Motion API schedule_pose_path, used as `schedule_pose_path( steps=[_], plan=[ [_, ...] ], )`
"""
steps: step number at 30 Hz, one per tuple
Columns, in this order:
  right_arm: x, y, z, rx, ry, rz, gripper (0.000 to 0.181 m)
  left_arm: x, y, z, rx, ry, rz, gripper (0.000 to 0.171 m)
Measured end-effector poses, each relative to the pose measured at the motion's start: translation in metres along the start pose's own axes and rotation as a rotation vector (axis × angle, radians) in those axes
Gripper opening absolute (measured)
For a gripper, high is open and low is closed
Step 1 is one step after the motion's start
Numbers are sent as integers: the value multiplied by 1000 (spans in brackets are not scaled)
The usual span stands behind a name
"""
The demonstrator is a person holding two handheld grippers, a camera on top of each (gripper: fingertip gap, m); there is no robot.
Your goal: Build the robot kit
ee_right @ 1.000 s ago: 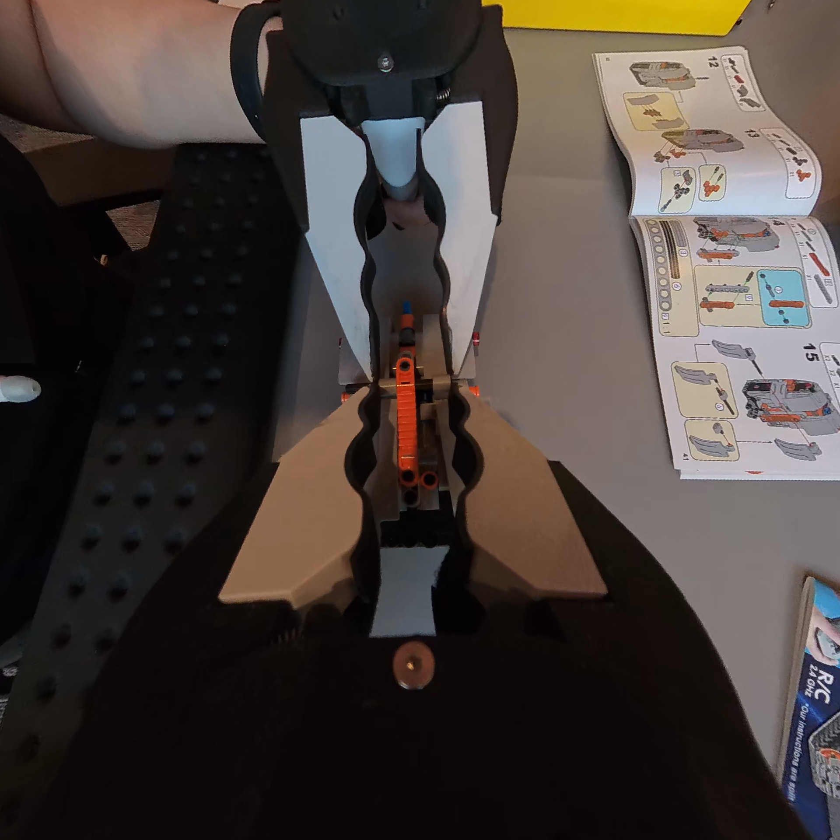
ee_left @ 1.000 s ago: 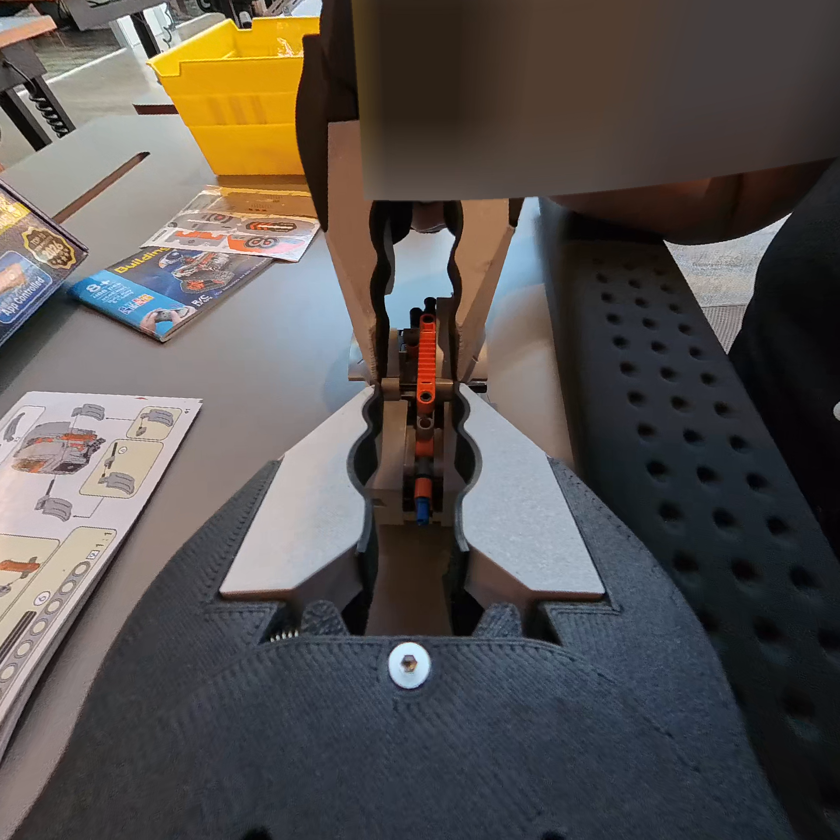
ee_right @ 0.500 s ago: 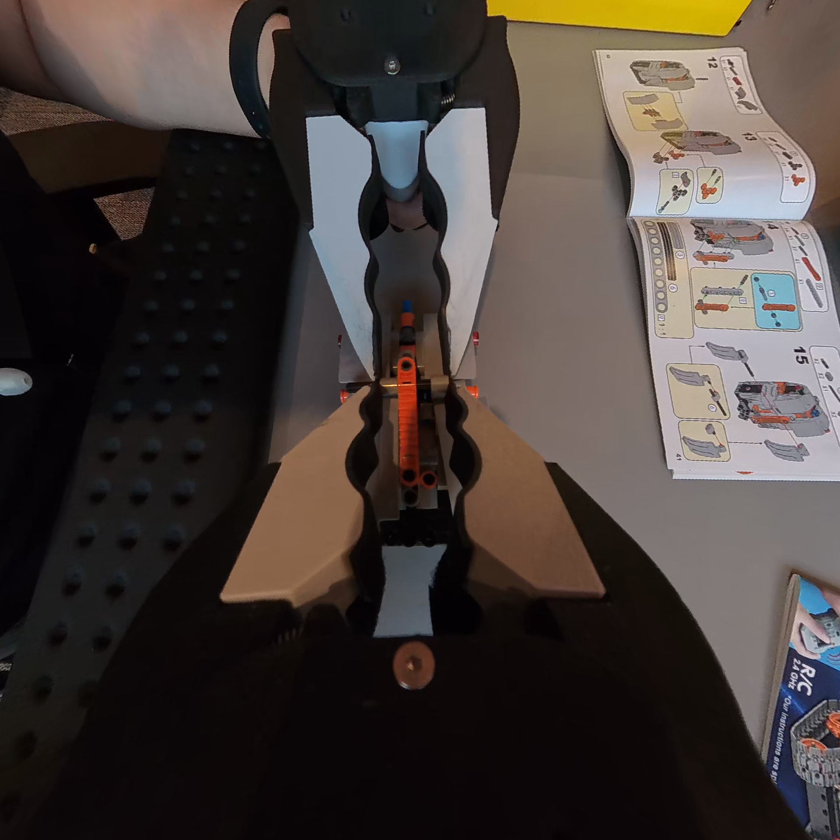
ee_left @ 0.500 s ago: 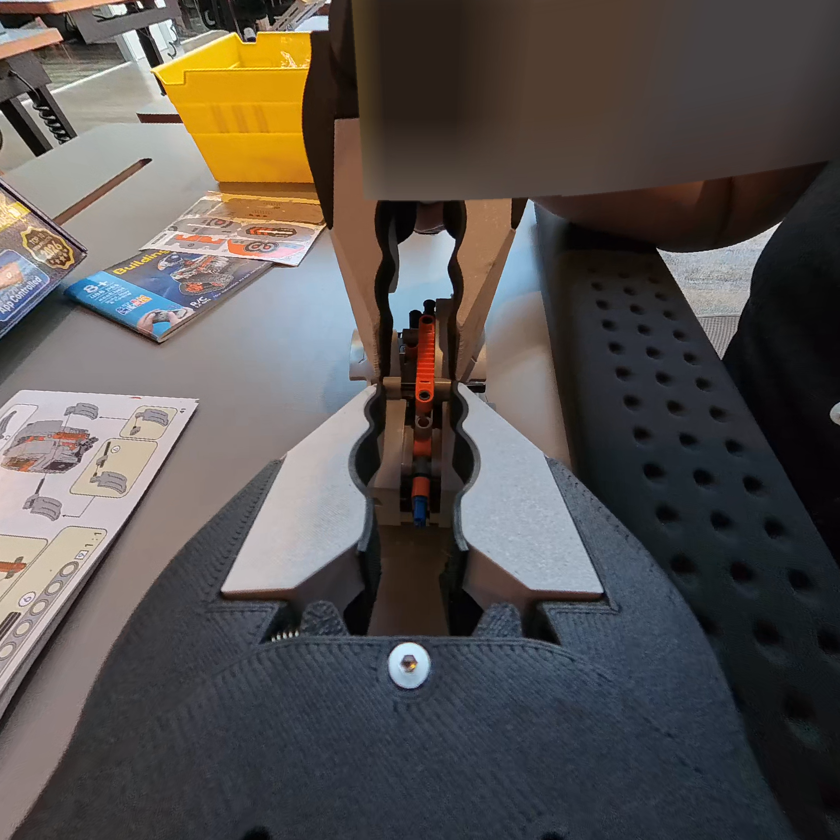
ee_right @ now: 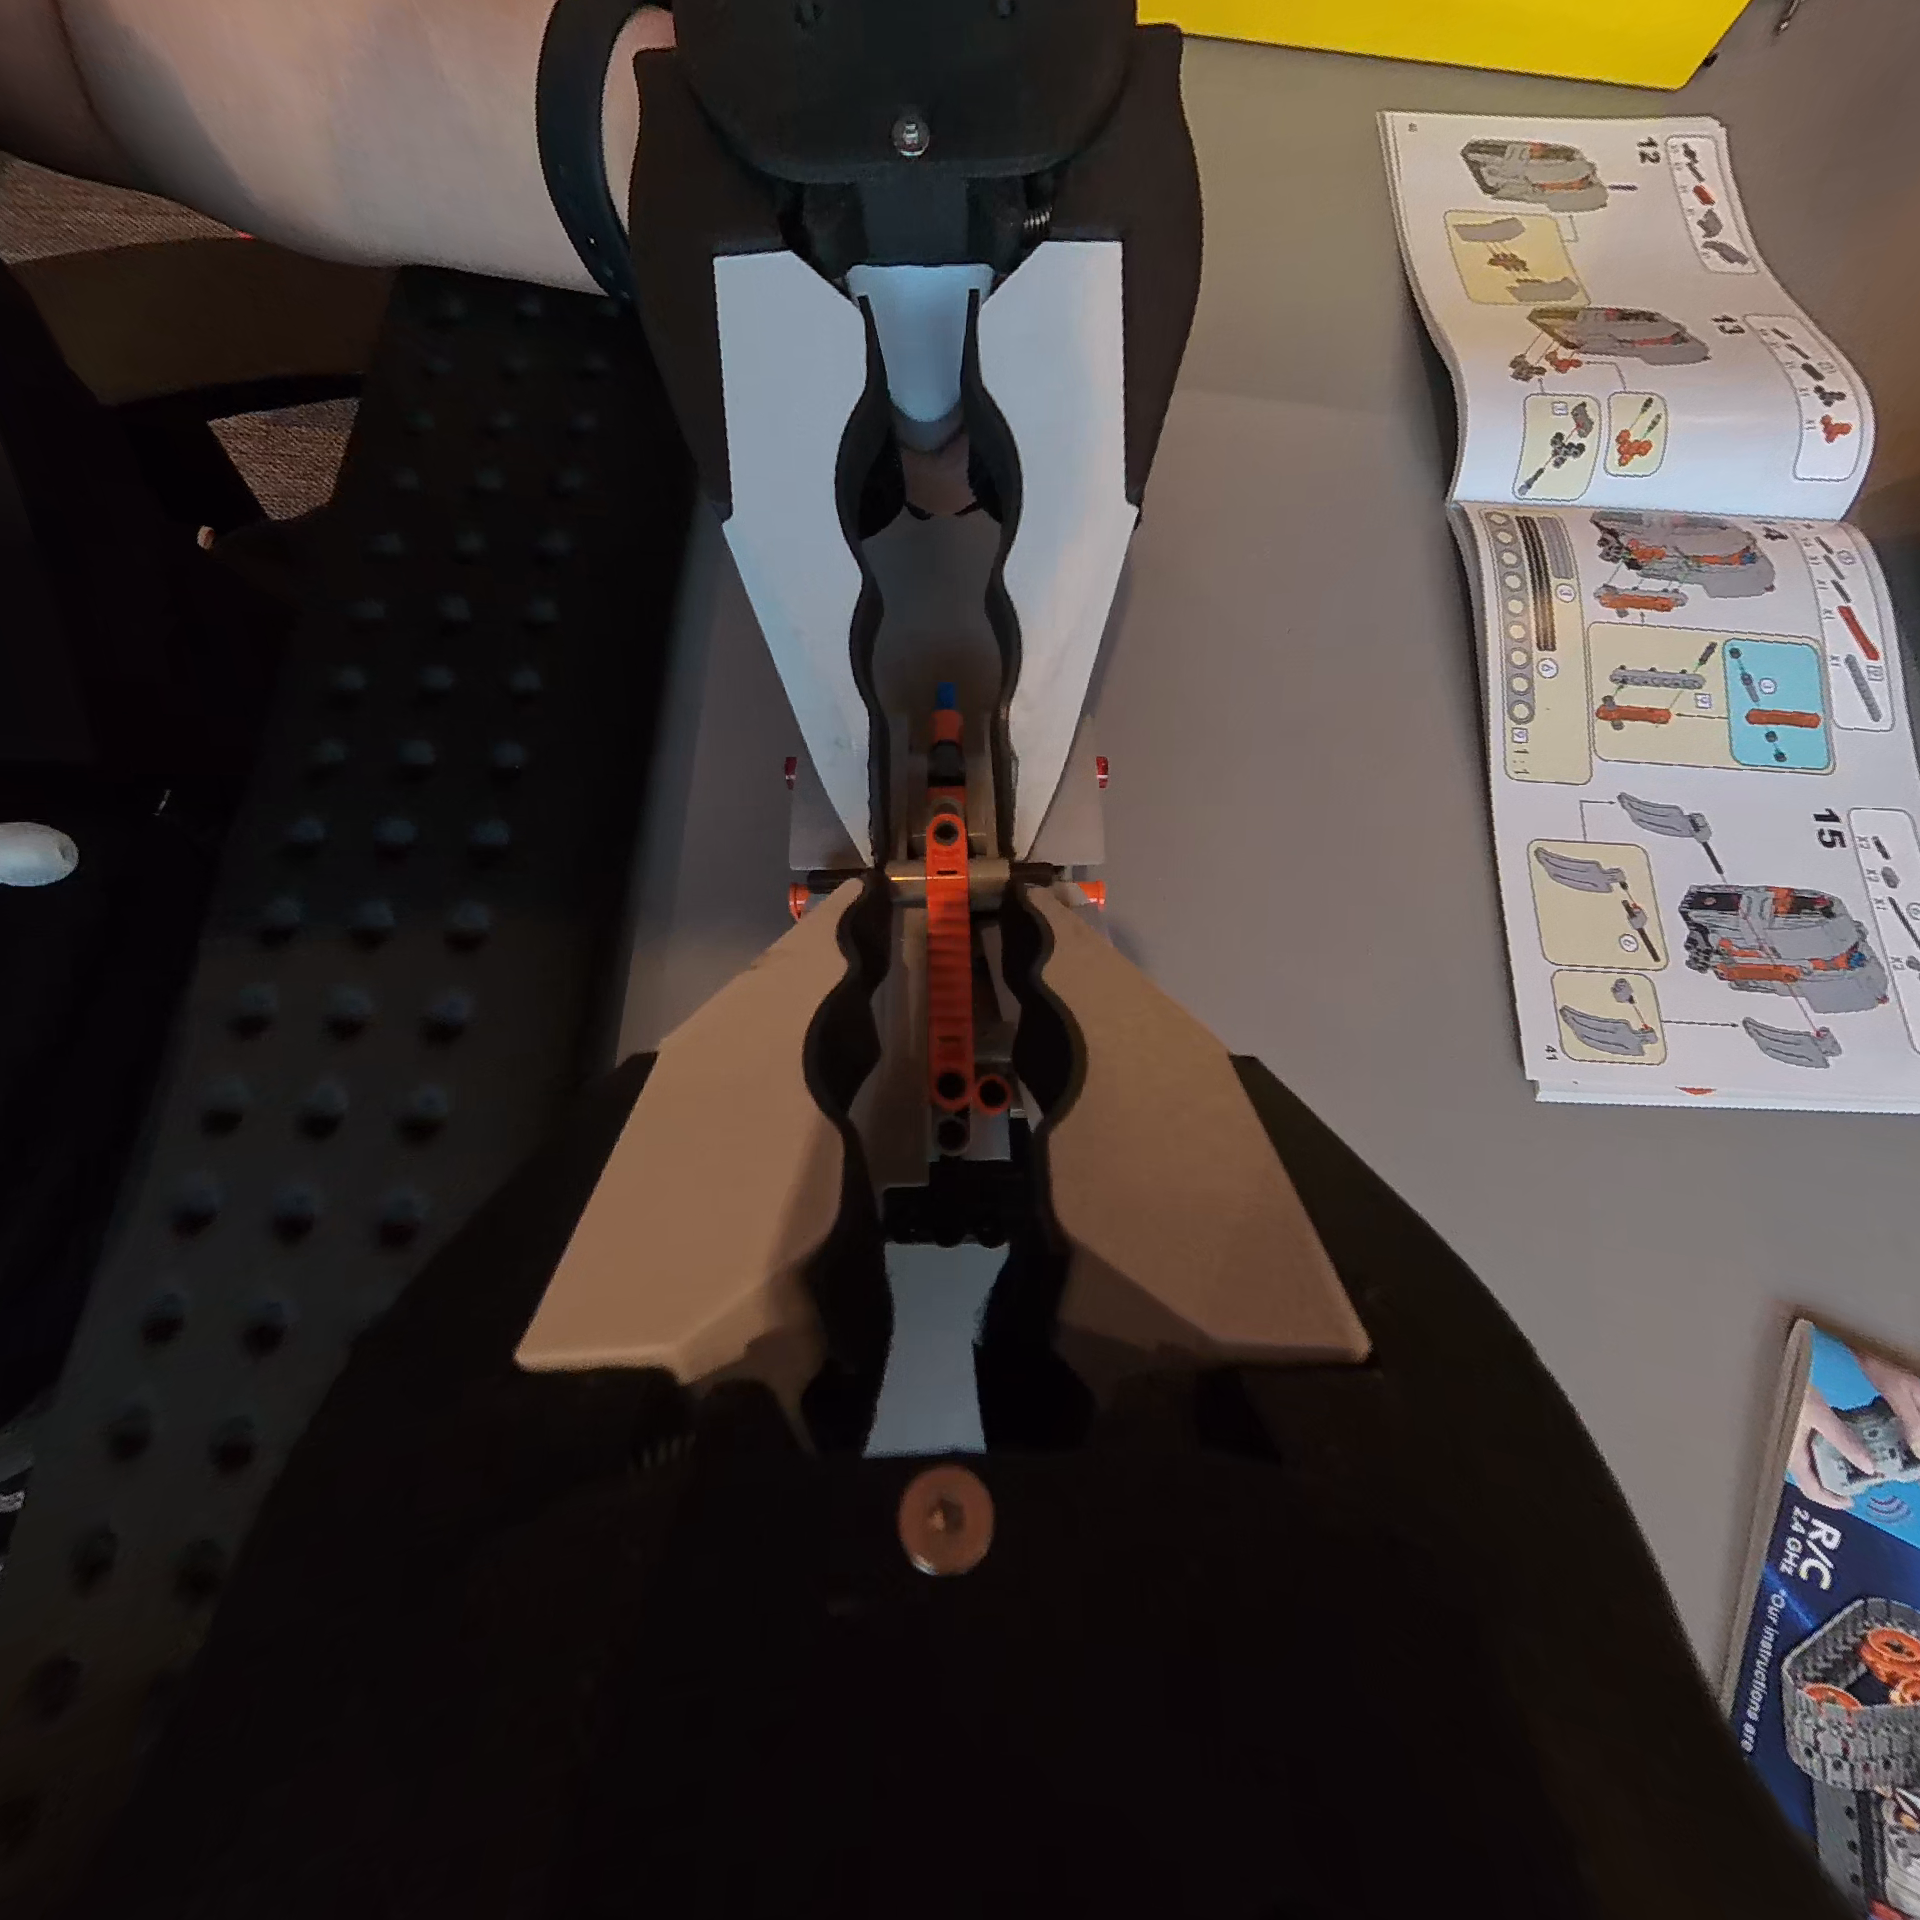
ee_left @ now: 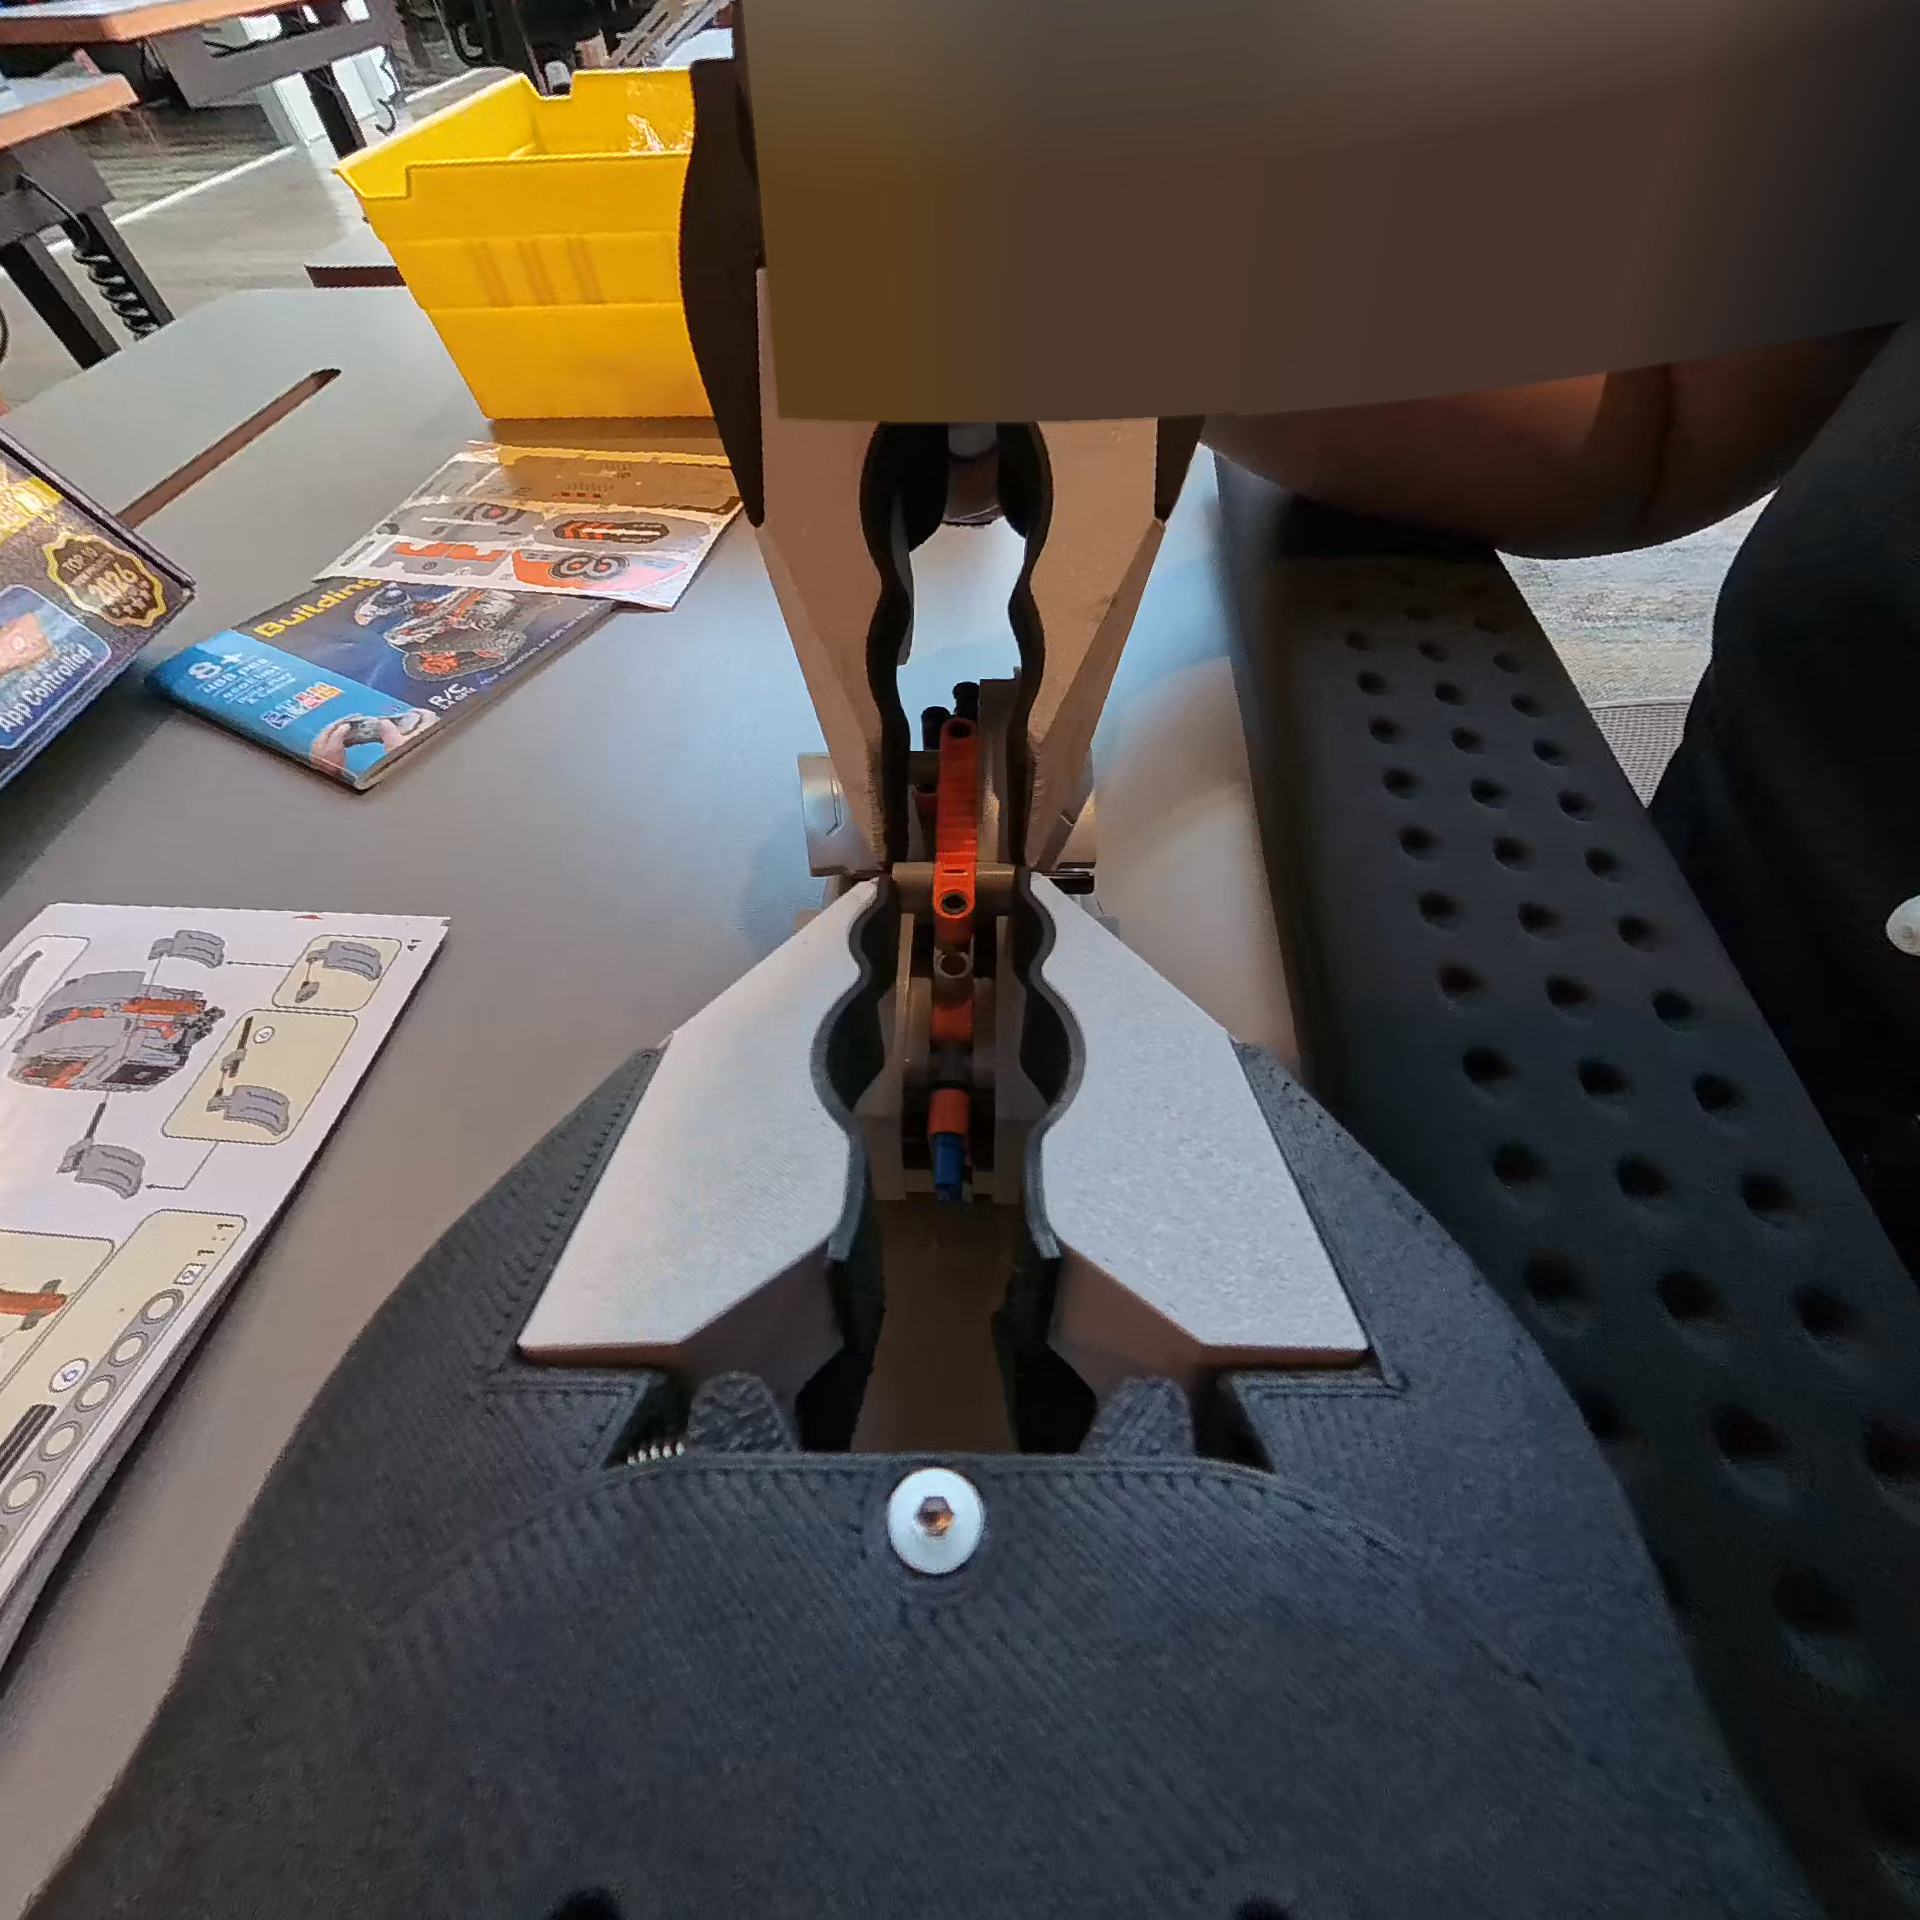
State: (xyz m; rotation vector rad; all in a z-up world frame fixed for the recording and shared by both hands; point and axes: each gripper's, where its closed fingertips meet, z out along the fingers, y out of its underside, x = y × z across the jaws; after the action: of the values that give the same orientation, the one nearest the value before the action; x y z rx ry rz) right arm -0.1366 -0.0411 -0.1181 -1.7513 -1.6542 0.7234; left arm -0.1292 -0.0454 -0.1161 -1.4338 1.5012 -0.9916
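A small grey building-brick assembly (ee_left: 940, 1039) with an orange beam and a blue pin is held between two grippers that face each other tip to tip above the grey table (ee_left: 623, 831). My left gripper (ee_left: 954, 894) is shut on the near end of it. The right gripper's fingers (ee_left: 1081, 582) come in from the far side and clamp the other end. In the right wrist view my right gripper (ee_right: 948, 904) is shut on the same assembly (ee_right: 948, 987), whose orange beam lies along the gap. The left gripper's fingers (ee_right: 790, 520) close on it from above.
An open instruction booklet (ee_left: 156, 1091) (ee_right: 1683, 623), a blue booklet (ee_left: 384, 675) (ee_right: 1829, 1610), a sticker sheet (ee_left: 540, 540) and a box (ee_left: 62, 613) lie on the table. A yellow bin (ee_left: 540, 270) stands at the back. A black perforated mat (ee_left: 1558, 935) (ee_right: 364, 935) runs alongside. A forearm (ee_right: 312, 135) shows. My left and right fingertips are right by each other.
Both grippers keep their hold on the assembly. The joined pair has drifted slightly, so the booklets and the yellow bin have shifted a little in both views.
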Motion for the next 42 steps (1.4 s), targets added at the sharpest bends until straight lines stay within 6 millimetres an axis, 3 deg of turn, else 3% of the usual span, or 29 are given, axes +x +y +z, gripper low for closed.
schedule_pose_path(
  steps=[11, 16, 20, 23, 26, 31, 37, 39, 42],
  plan=[
    [-1, 0, -2, 44, -39, 30, 22, 0, -1, 0, -8, 8, -1, 21],
    [9, -1, -29, 140, -36, 22, 43, 2, -6, -5, 25, 9, 0, 14],
    [13, -1, -46, 297, -149, 110, 54, 0, -23, -14, 125, 19, -68, 32],
    [8, 14, -36, 243, -219, 139, 65, 1, -23, -10, 116, 5, -64, 50],
    [8, 23, -27, 197, -241, 170, 68, 6, -14, 1, 58, 0, -34, 59],
    [7, 27, -28, 221, -334, 262, 61, 6, 0, 14, -23, -29, 15, 61],
    [7, 28, -32, 239, -397, 308, 46, 3, 1, 16, -37, -66, 58, 51],
    [5, 28, -35, 242, -417, 305, 32, 3, 2, 16, -43, -63, 60, 50],
    [4, 29, -35, 225, -411, 309, 34, 3, 2, 16, -43, -66, 65, 50]
  ],
)
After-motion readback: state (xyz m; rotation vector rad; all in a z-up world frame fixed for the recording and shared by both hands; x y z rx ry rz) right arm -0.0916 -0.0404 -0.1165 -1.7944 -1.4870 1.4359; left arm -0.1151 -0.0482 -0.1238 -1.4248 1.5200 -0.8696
